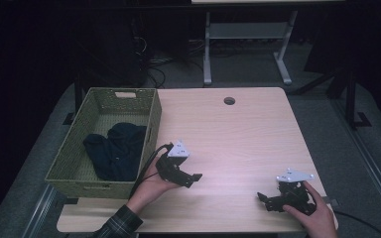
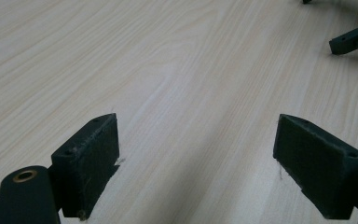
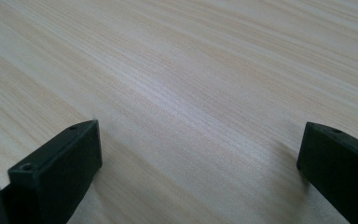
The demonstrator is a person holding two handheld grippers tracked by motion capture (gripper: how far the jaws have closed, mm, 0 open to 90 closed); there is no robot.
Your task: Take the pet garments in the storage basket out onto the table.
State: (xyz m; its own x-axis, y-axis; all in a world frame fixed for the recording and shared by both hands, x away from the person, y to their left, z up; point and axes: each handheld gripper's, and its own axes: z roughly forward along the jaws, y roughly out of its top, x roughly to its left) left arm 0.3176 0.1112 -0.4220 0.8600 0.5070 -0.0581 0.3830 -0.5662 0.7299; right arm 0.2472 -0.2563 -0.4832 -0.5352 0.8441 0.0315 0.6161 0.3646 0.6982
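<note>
Woven basket (image 1: 151,116): at the left edge of the surface (image 1: 238,144); contains one dark garment (image 1: 116,148), crumpled, lying wholly inside.

Left hand-held gripper (image 1: 191,177): just right of the basket, low over bare wood, jaws spread, holding nothing.

Right hand-held gripper (image 1: 264,199): near the front right corner, well apart from the basket, jaws spread, empty.

Status: the garment appears already deposited; no other loose item lies on the surface. Judged complete or nearly so, with little left beyond setting the tools down.
</note>
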